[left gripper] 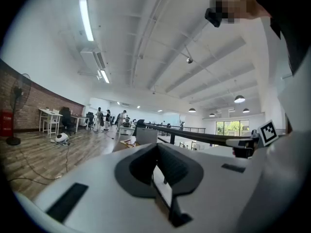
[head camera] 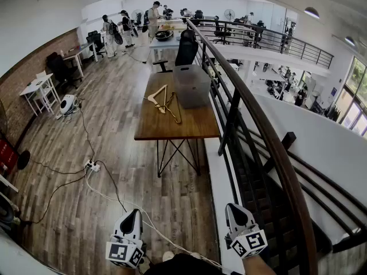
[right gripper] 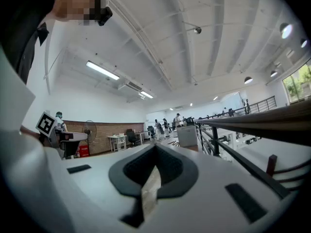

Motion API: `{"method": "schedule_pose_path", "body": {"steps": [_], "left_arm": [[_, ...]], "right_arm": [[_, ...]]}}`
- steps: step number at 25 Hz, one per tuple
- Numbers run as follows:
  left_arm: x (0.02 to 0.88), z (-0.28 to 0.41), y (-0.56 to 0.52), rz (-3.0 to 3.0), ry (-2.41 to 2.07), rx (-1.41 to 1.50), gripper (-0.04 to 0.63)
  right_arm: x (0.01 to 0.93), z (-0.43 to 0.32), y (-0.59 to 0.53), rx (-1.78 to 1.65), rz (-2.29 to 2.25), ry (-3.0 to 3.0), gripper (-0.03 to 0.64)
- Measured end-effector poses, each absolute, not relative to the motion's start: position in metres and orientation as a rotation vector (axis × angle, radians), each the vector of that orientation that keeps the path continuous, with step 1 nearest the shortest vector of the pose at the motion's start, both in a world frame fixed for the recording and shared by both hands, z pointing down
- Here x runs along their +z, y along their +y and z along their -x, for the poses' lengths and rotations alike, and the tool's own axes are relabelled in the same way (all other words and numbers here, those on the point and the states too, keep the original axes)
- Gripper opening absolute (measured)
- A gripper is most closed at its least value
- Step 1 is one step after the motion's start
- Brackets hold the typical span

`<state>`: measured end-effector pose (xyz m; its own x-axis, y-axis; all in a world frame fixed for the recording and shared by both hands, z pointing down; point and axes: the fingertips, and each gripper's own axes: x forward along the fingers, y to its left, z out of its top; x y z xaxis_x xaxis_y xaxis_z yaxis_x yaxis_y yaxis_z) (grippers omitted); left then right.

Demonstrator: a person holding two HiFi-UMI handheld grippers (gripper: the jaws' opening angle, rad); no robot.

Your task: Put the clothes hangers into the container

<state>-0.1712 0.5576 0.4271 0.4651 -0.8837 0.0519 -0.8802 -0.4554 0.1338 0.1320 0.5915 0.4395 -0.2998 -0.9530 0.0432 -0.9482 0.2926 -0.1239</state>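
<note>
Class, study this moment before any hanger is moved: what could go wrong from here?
1. White cables and a power strip lie on the wooden floor on the way to the brown wooden table: a possible trip.
2. The wooden clothes hangers lie overlapped beside the translucent grey plastic container, so lifting one may drag another along.

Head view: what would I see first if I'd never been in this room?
A wooden table stands ahead by the dark railing, with wooden hangers lying beside a clear container on it. Near the bottom edge, the left hand-held gripper and right hand-held gripper point forward, both shut and empty.
</note>
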Motion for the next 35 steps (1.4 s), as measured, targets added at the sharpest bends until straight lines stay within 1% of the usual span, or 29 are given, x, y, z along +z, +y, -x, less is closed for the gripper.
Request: {"method": "schedule_pose_path", "body": {"steps": [15,17,18,19,20,21,22,23,25,27,30,35], "left_arm": [[0.425,0.154,0.556,-2.573,-1.53,-0.047,0.015],[0.423,0.148,0.558,-2.571,-1.518,-0.065,0.018],[0.422,0.145,0.559,-2.568,-1.51,-0.068,0.019],[0.421,0.141,0.56,-2.566,-1.503,-0.068,0.028],[0.419,0.137,0.562,-2.566,-1.495,-0.065,0.055],[0.418,0.133,0.564,-2.569,-1.489,-0.062,0.109],[0.417,0.128,0.566,-2.572,-1.485,-0.059,0.153],[0.418,0.124,0.568,-2.576,-1.487,-0.058,0.174],[0.421,0.119,0.573,-2.579,-1.497,-0.056,0.204],[0.425,0.116,0.58,-2.576,-1.507,-0.052,0.244],[0.424,0.113,0.593,-2.566,-1.534,-0.045,0.283],[0.434,0.117,0.594,-2.538,-1.555,-0.005,0.299]], "right_arm": [[0.441,-0.145,0.597,-0.23,1.817,2.473,-0.008],[0.436,-0.145,0.6,-0.21,1.785,2.479,-0.006],[0.433,-0.144,0.603,-0.193,1.762,2.488,0.006],[0.43,-0.142,0.606,-0.18,1.732,2.496,0.074],[0.426,-0.141,0.609,-0.174,1.702,2.496,0.129],[0.422,-0.142,0.612,-0.172,1.677,2.488,0.149],[0.419,-0.144,0.614,-0.176,1.657,2.477,0.184],[0.418,-0.146,0.616,-0.182,1.641,2.469,0.206],[0.42,-0.15,0.619,-0.195,1.624,2.474,0.236],[0.423,-0.152,0.623,-0.197,1.619,2.491,0.25],[0.425,-0.156,0.632,-0.207,1.591,2.504,0.27],[0.432,-0.167,0.632,-0.285,1.576,2.43,0.276]]}}
